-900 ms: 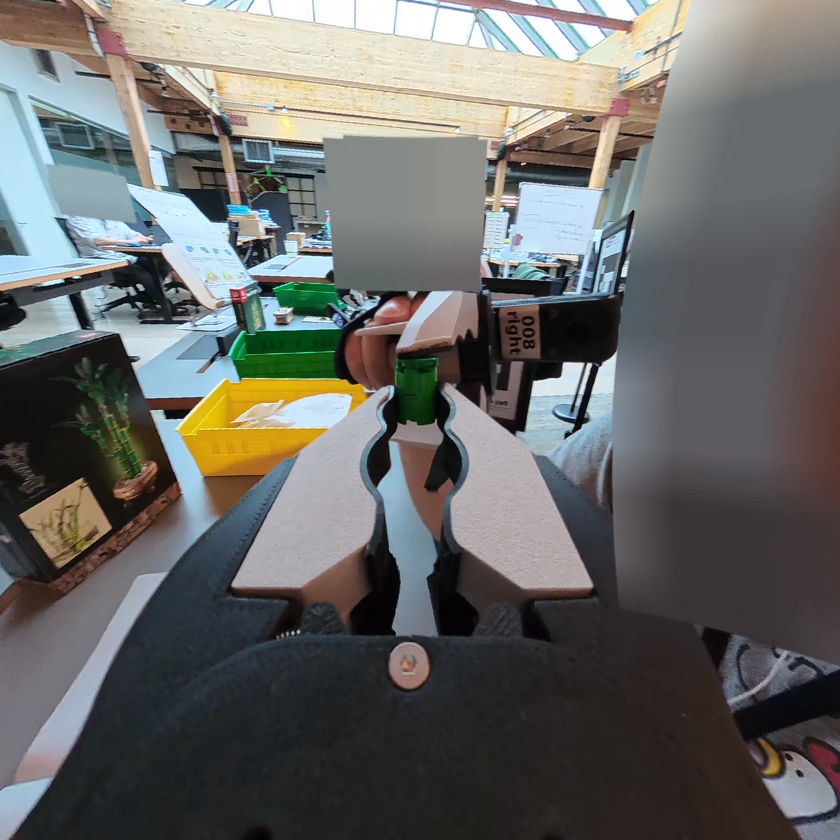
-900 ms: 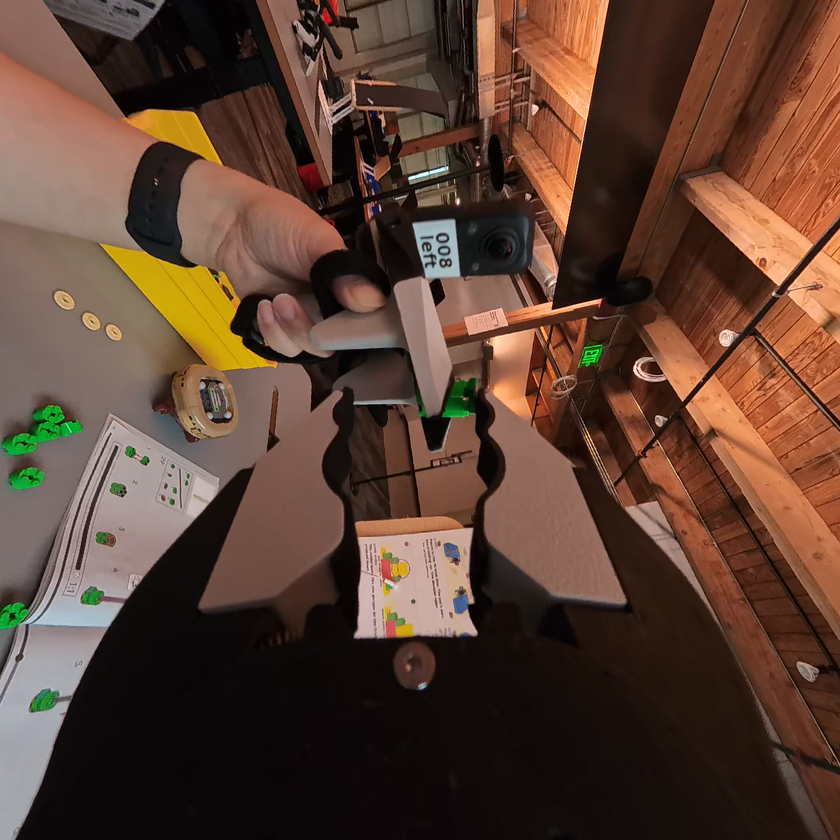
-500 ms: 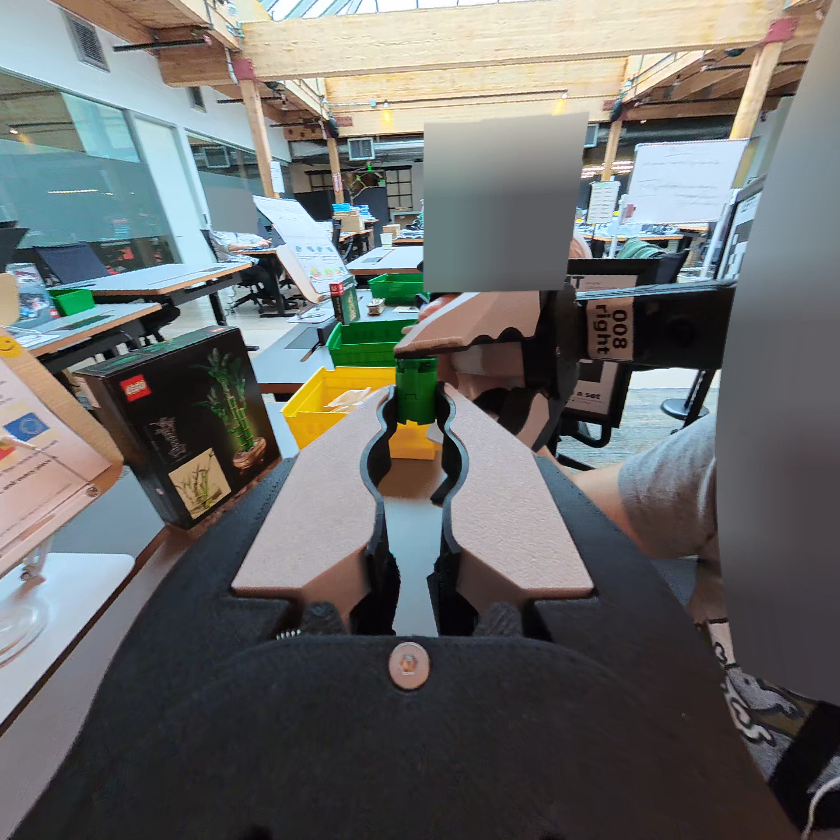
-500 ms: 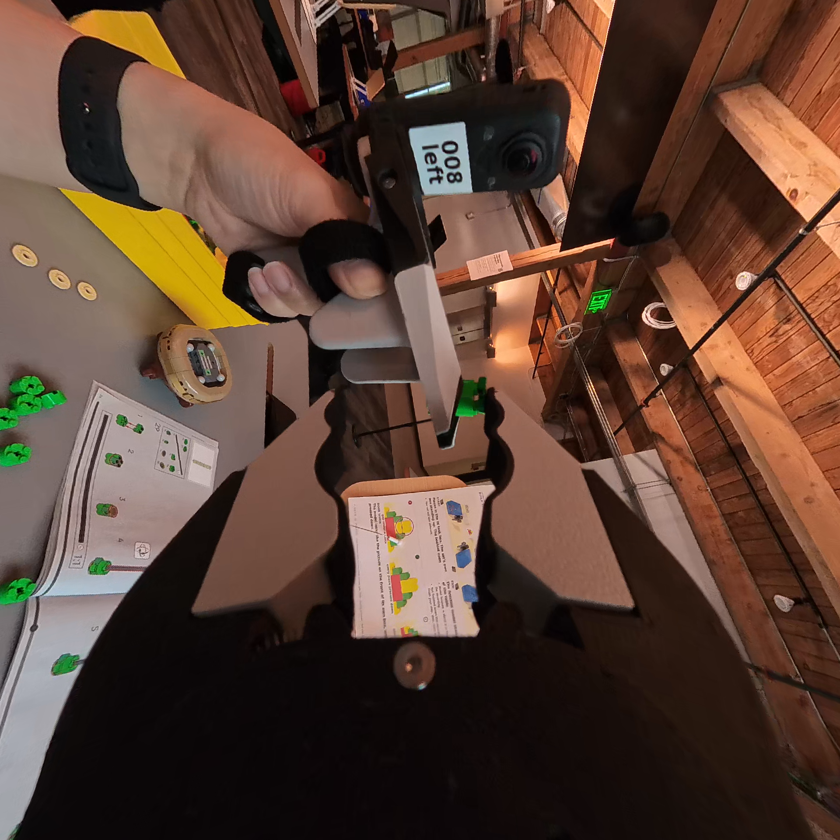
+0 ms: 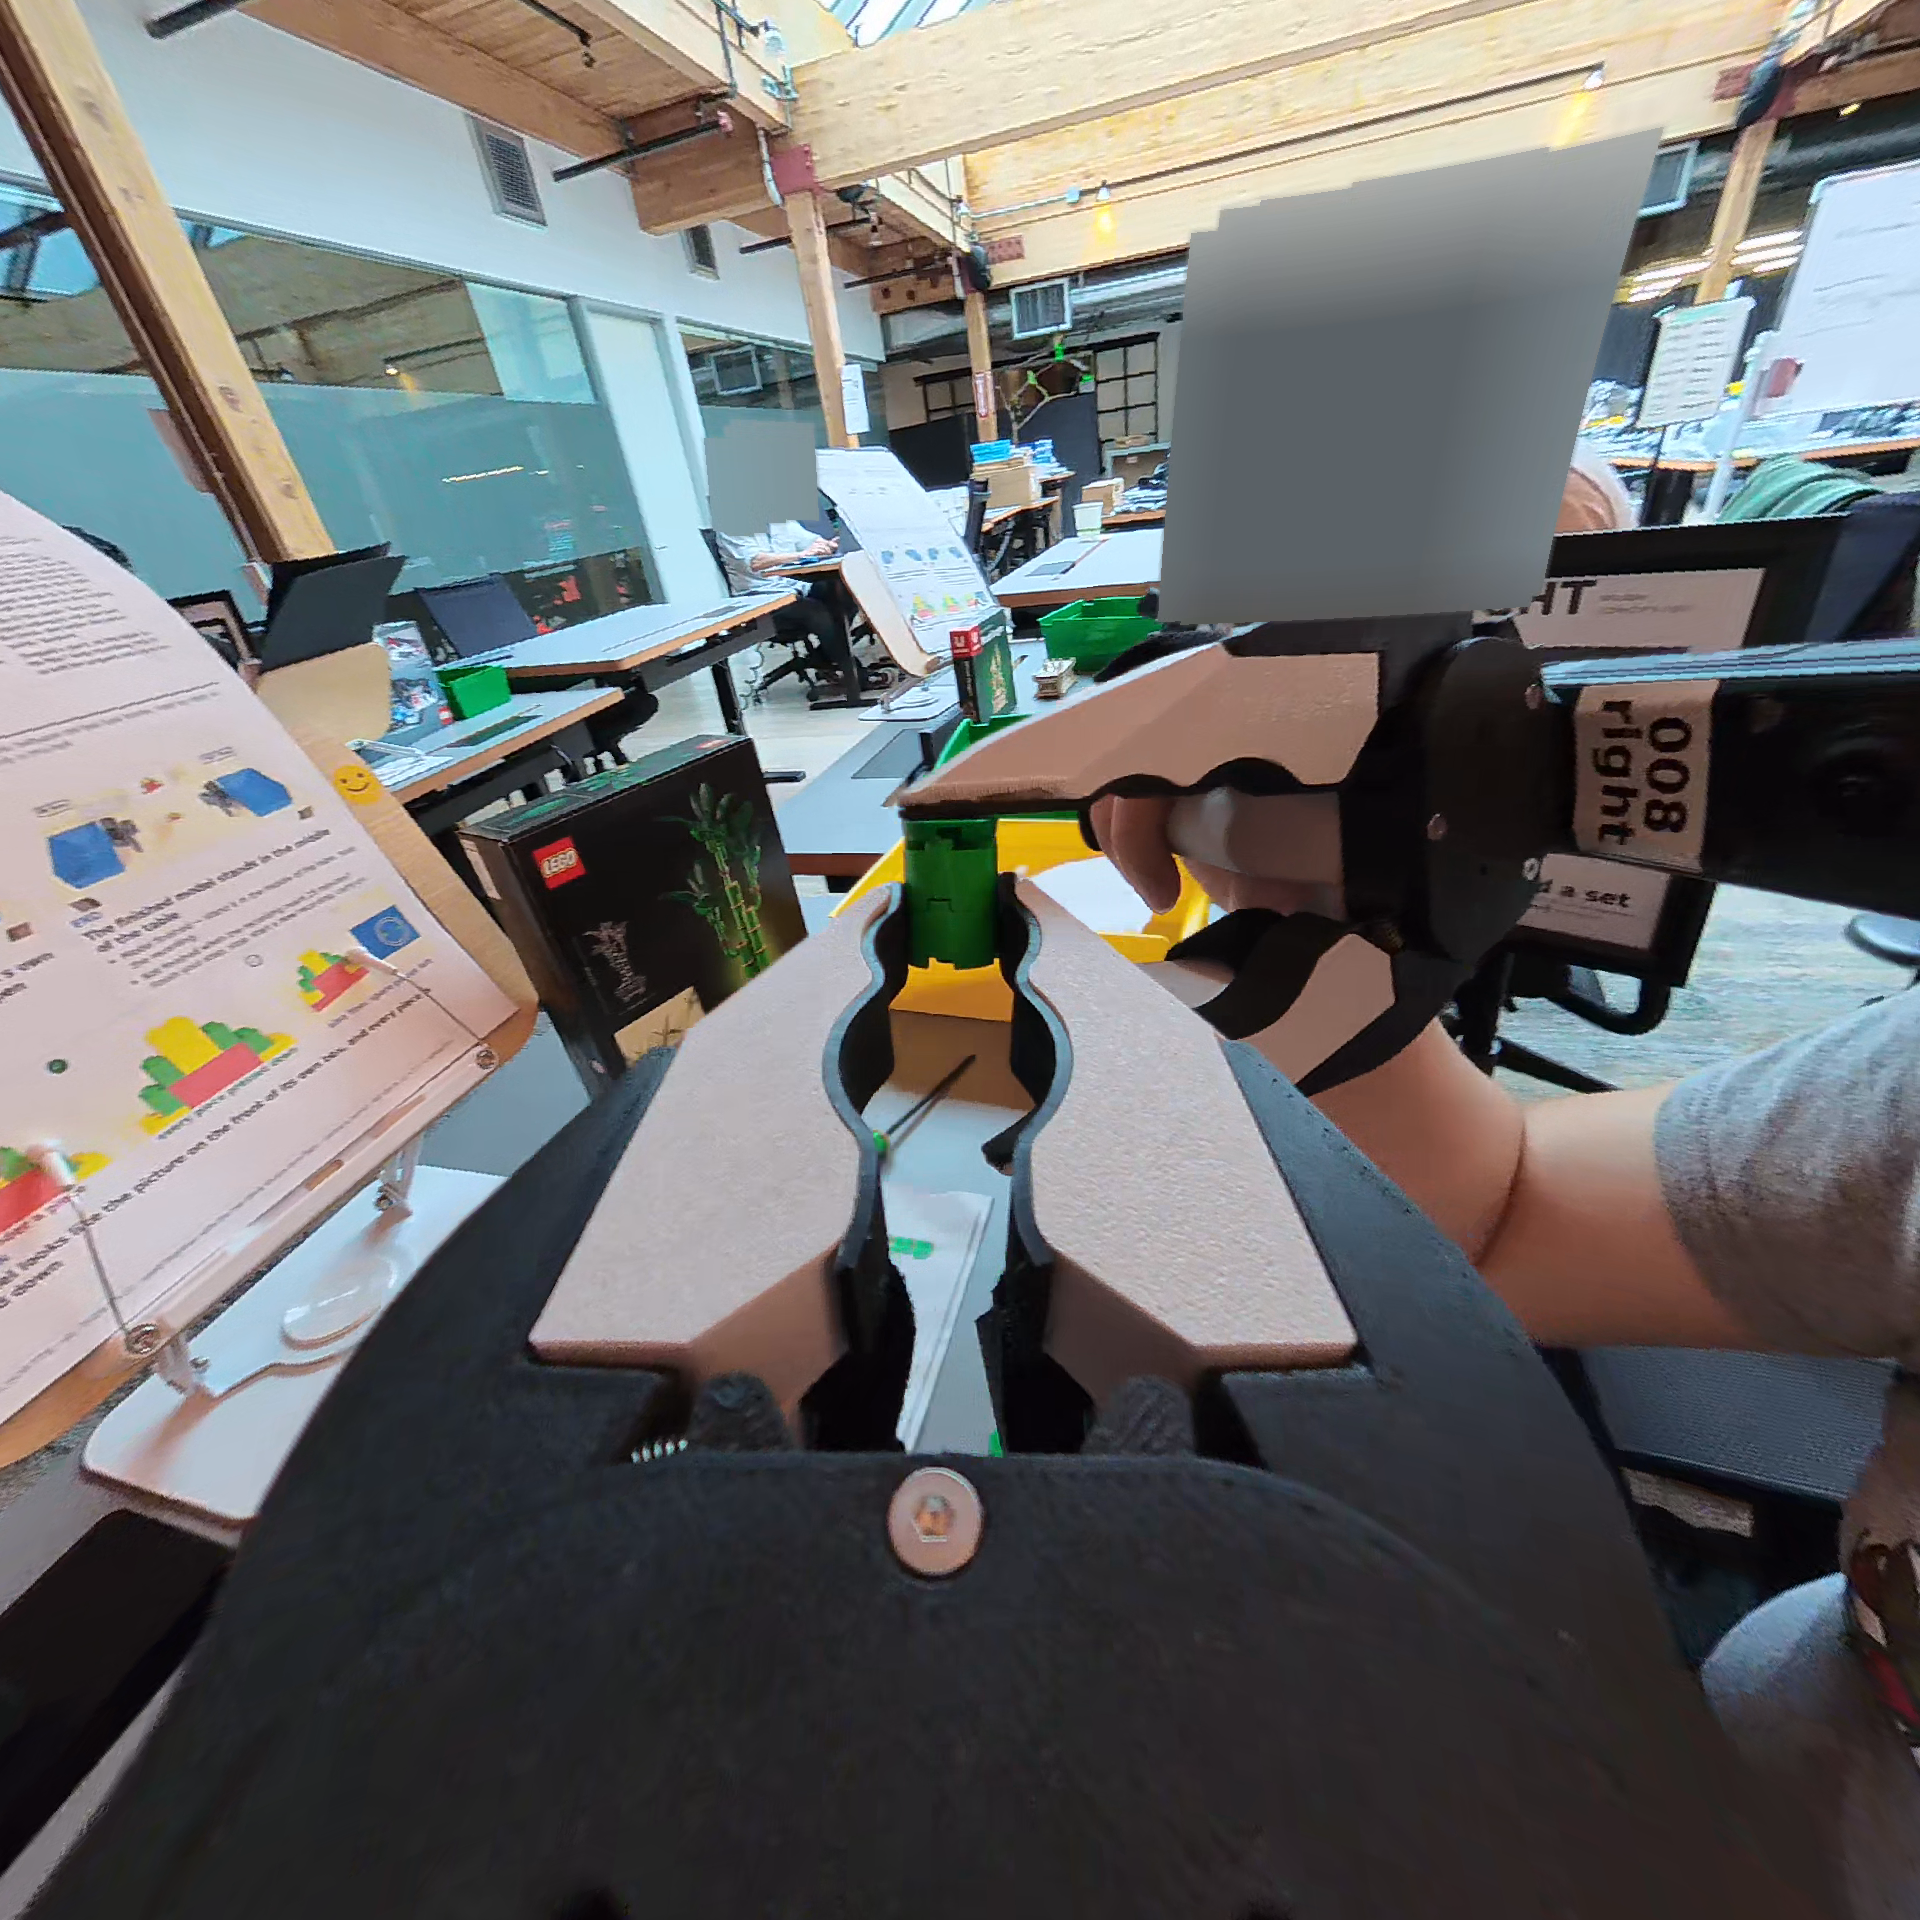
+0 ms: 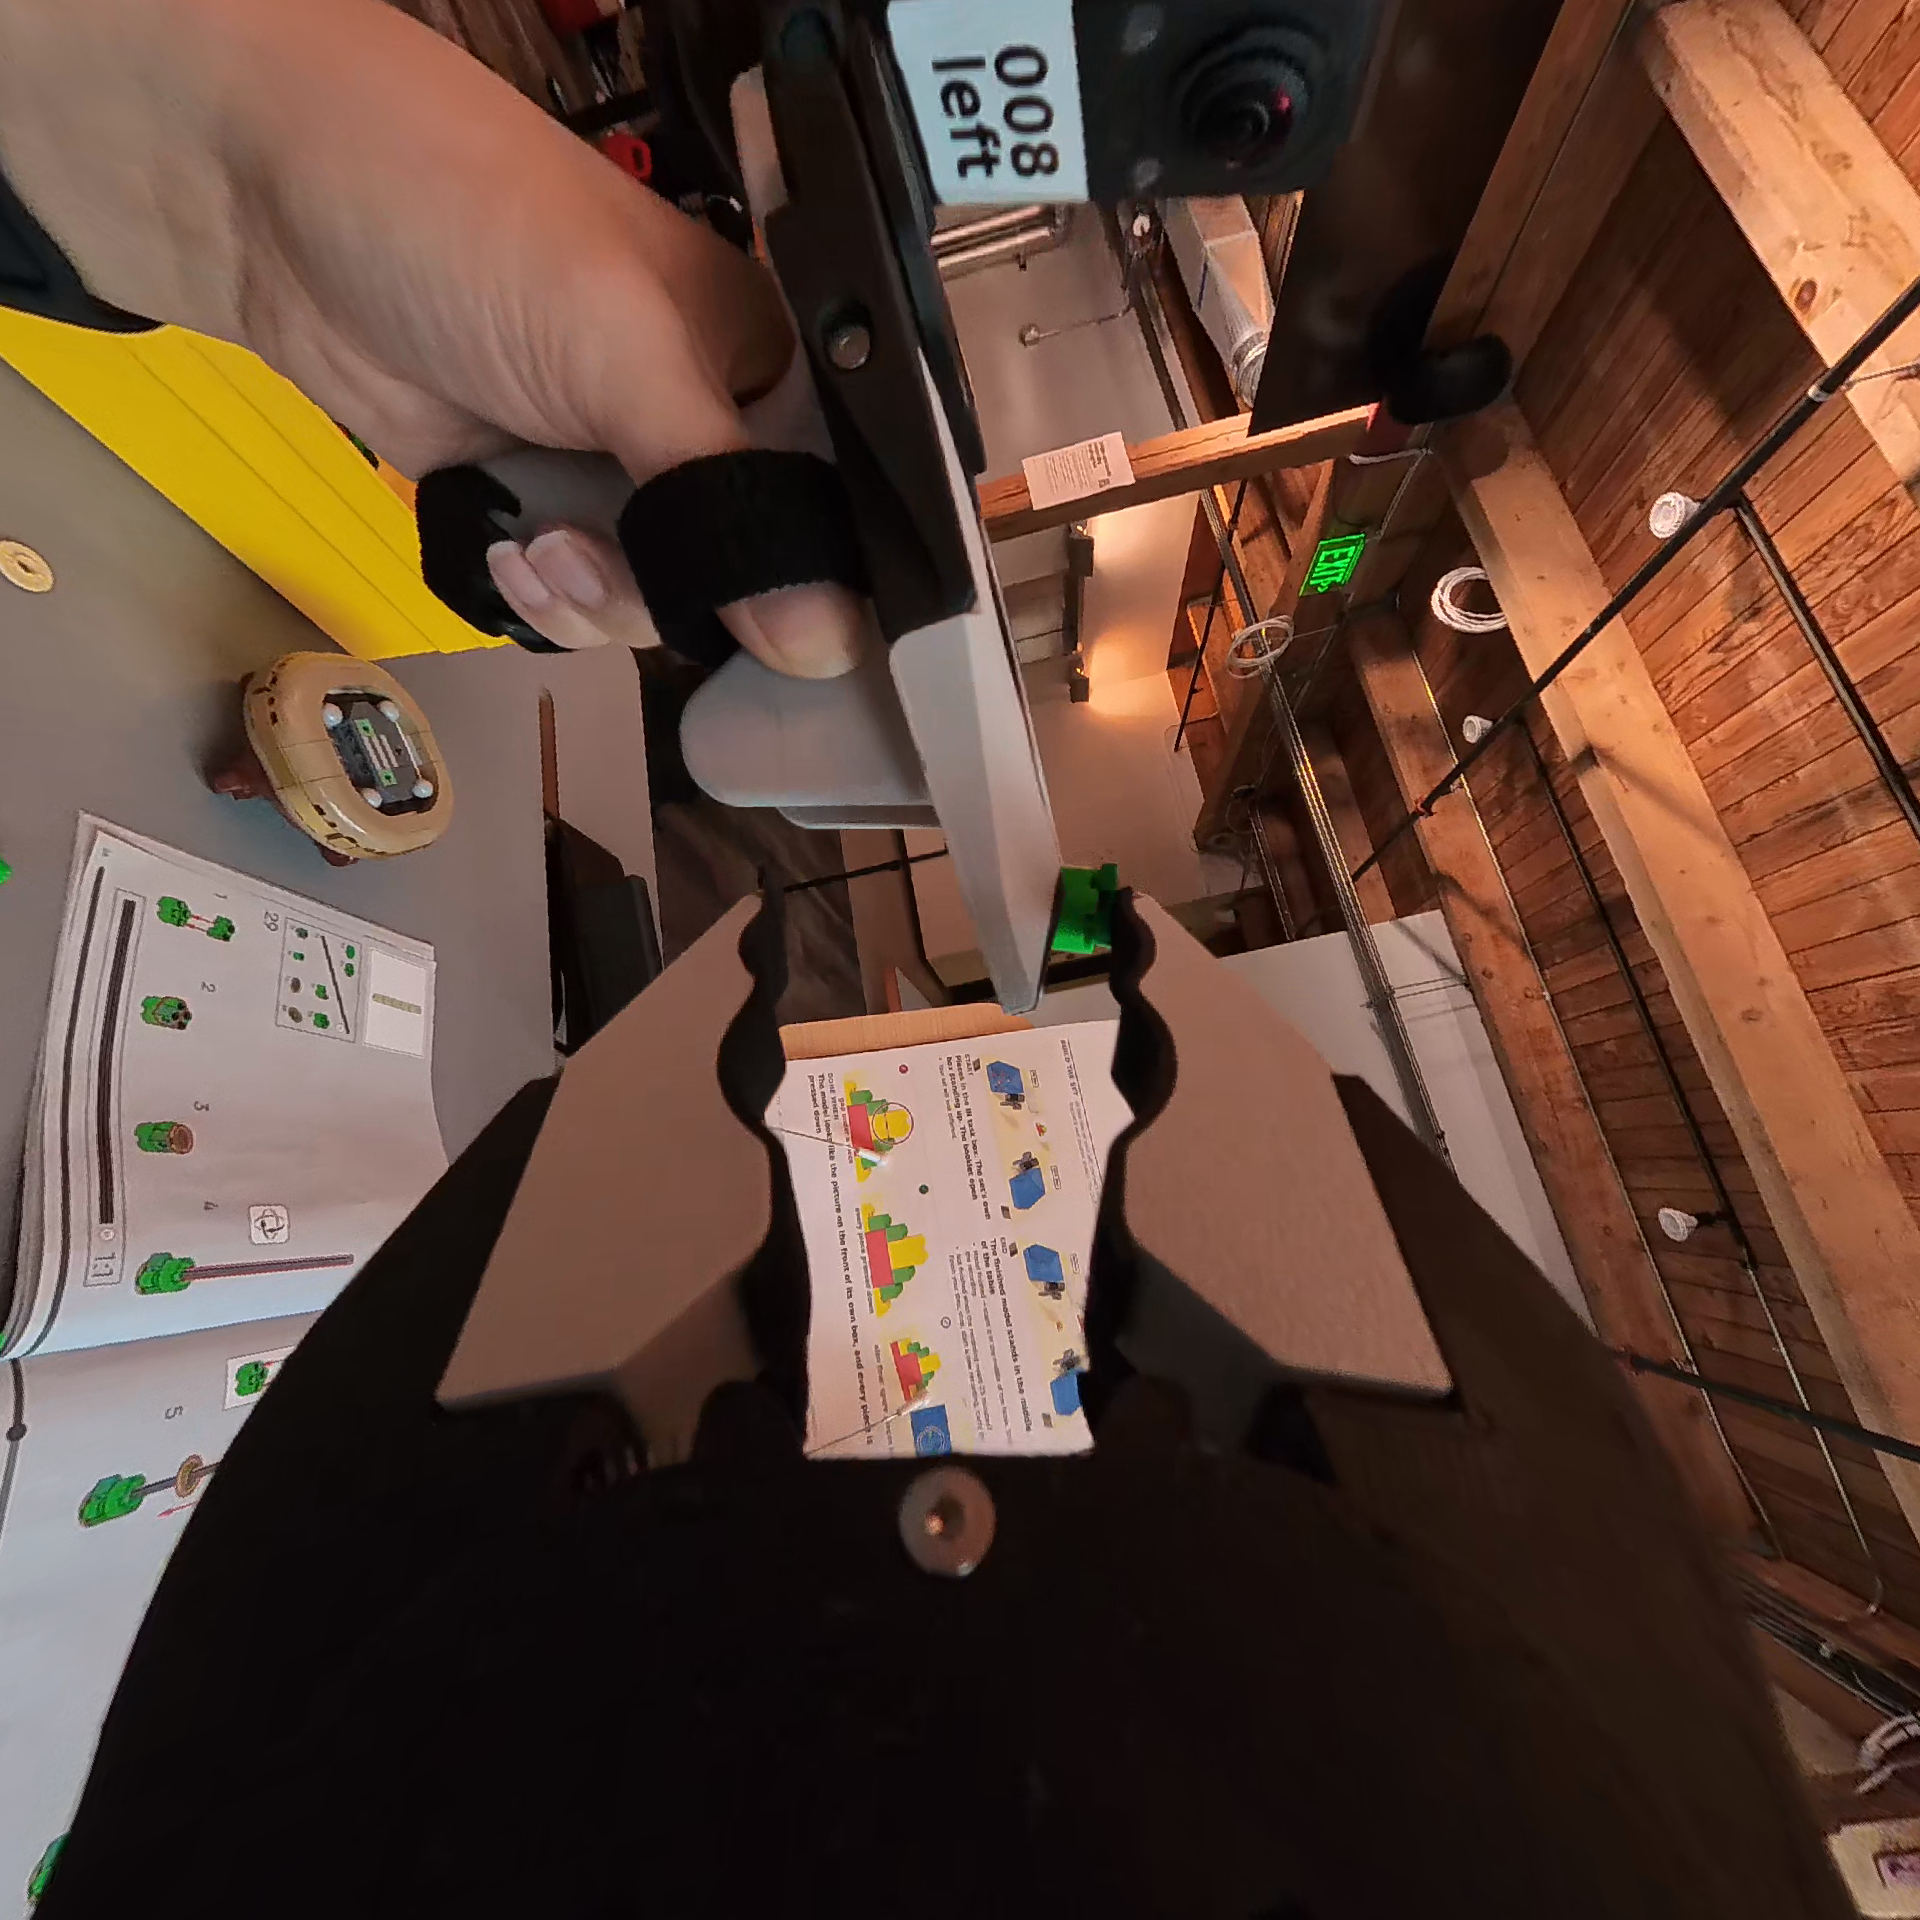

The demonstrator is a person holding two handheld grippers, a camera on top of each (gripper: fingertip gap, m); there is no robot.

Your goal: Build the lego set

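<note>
My left gripper (image 5: 951, 906) is shut on a green cylindrical lego piece (image 5: 948, 883) and holds it upright in the air above the table. The right gripper's finger (image 5: 1122, 727) lies flat across the top of that piece. In the right wrist view my right gripper (image 6: 945, 925) is open. The left gripper's grey finger (image 6: 966, 790) reaches between its fingers. The green piece (image 6: 1083, 914) sits against my right-hand fingertip. A thin black rod (image 5: 935, 1091) lies on the table below.
A black lego box (image 5: 644, 883) and a yellow bin (image 5: 1179, 925) stand behind. An instruction sheet on a stand (image 5: 208, 935) is at the left. An open booklet (image 6: 239, 1091) and a tan round lego build (image 6: 348, 753) lie on the grey table. Both grippers' tips are close together, under 4 cm apart.
The left gripper has swung left with the green piece still in it, so the sheet on the stand shows. The right gripper has come closer and its finger now covers the piece's top.
</note>
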